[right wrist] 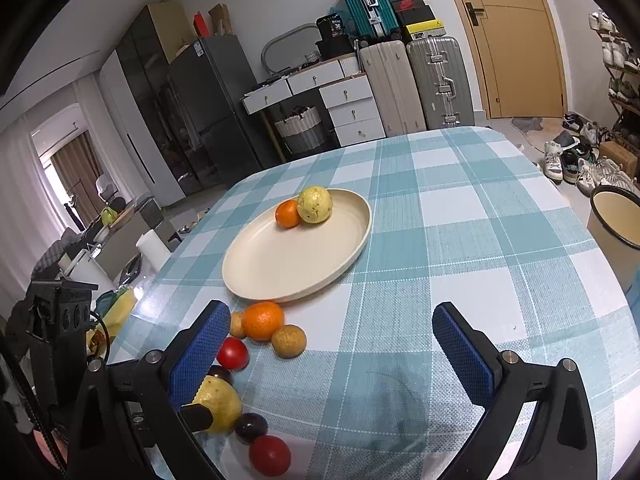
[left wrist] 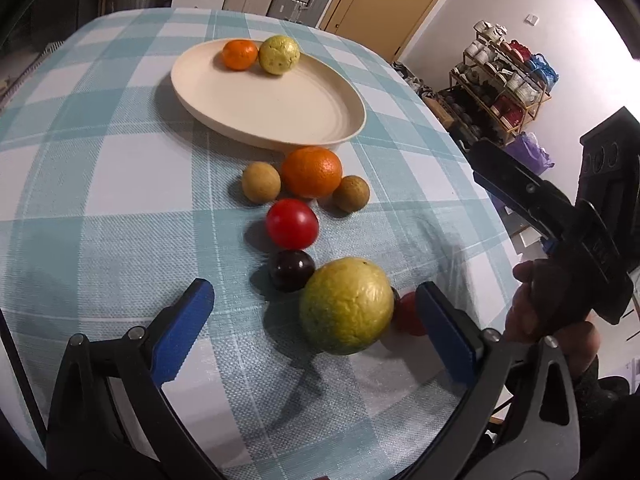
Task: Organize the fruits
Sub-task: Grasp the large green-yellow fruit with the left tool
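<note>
A cream plate (left wrist: 280,120) (right wrist: 280,272) on the checked cloth holds a small orange (left wrist: 239,54) (right wrist: 287,213) and a yellow-green fruit (left wrist: 279,55) (right wrist: 315,204). In front of it lie an orange (left wrist: 311,172) (right wrist: 262,320), two brown round fruits (left wrist: 261,182) (left wrist: 351,193), a red tomato (left wrist: 292,224), a dark plum (left wrist: 291,270), a large yellow-green guava (left wrist: 346,306) (right wrist: 220,406) and another red tomato (left wrist: 408,314) (right wrist: 270,455). My left gripper (left wrist: 316,344) is open, its jaws on either side of the guava. My right gripper (right wrist: 332,360) is open and empty over bare cloth.
The table edge runs close on the right in the left wrist view. A shoe rack (left wrist: 504,84), suitcases (right wrist: 436,80), a drawer unit (right wrist: 348,100) and a bin (right wrist: 614,220) stand around the table.
</note>
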A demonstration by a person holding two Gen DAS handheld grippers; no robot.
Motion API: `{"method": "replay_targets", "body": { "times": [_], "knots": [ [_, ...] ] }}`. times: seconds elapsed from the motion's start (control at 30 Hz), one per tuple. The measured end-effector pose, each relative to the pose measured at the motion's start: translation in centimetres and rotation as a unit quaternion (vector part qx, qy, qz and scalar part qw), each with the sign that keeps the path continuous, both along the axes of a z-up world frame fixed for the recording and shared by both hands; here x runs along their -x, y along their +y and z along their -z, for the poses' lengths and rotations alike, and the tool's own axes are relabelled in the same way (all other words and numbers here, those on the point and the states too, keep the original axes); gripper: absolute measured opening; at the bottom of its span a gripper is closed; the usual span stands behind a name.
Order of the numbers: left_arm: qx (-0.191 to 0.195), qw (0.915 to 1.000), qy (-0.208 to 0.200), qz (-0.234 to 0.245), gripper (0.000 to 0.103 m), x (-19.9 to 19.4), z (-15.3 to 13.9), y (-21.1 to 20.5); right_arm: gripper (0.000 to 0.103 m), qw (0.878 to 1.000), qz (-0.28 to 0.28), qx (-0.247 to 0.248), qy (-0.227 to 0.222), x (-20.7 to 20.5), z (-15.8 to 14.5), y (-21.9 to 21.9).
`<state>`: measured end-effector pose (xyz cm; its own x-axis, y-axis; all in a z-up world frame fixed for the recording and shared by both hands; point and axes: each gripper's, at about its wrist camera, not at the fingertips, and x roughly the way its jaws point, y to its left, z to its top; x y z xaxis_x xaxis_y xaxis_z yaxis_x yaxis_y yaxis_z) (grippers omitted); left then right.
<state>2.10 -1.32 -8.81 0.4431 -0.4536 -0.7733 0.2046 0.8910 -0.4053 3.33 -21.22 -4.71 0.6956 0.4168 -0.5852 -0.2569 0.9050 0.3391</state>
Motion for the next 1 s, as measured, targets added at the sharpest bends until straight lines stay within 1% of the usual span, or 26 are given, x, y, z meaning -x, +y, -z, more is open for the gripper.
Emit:
{"method": "replay_targets", "body": {
  "times": [0.03,0.07,0.13,0.17,0.2,0.27,0.33,0.57,0.7,0.77,0.83,0.9,1.0],
  "knots": [
    [0.003,1.0000,0.002,0.002,0.095,-0.1,0.1,0.0,0.103,1.000,0.000,0.000,0.001,0.0,0.0,0.0],
    [0.006,1.0000,0.003,0.004,0.091,-0.1,0.2,-0.1,0.103,1.000,0.001,0.000,0.001,-0.1,0.1,-0.1],
    [0.009,0.9999,-0.002,0.012,0.080,0.1,0.2,-0.1,0.103,1.000,0.003,-0.003,0.004,-0.1,0.2,-0.2],
    [0.014,0.9997,-0.001,0.019,0.067,0.2,0.2,-0.1,0.103,1.000,0.004,-0.005,0.005,-0.2,0.3,-0.3],
    [0.024,0.9993,0.003,0.029,0.060,0.2,0.3,-0.1,0.103,1.000,0.004,-0.006,0.007,-0.3,0.3,-0.4],
    [0.032,0.9990,0.004,0.030,0.057,0.4,0.3,0.0,0.103,1.000,0.002,-0.006,0.007,-0.2,0.3,-0.4],
    [0.051,0.9980,0.008,0.035,0.045,0.5,0.4,0.1,0.103,1.000,0.002,-0.002,0.006,-0.2,0.3,-0.3],
    [0.047,0.9984,0.006,0.031,0.046,1.0,0.3,0.2,0.103,1.000,0.000,-0.002,0.003,0.1,0.0,0.0],
    [0.050,0.9982,0.007,0.032,0.046,1.2,0.3,0.4,0.103,1.000,0.001,-0.001,0.004,0.1,0.1,0.1],
    [0.058,0.9976,0.014,0.034,0.046,1.1,0.4,0.5,0.103,1.000,0.001,0.000,0.006,0.1,0.1,0.2],
    [0.065,0.9971,0.015,0.037,0.046,1.1,0.4,0.5,0.103,1.000,0.000,0.002,0.009,0.0,0.1,0.3],
    [0.060,0.9974,0.011,0.039,0.046,1.2,0.2,0.5,0.103,1.000,-0.003,0.003,0.014,-0.1,0.3,0.5],
    [0.067,0.9969,0.006,0.041,0.046,1.3,0.0,0.8,0.103,1.000,-0.011,0.000,0.024,-0.4,0.5,0.8]
  ]
}}
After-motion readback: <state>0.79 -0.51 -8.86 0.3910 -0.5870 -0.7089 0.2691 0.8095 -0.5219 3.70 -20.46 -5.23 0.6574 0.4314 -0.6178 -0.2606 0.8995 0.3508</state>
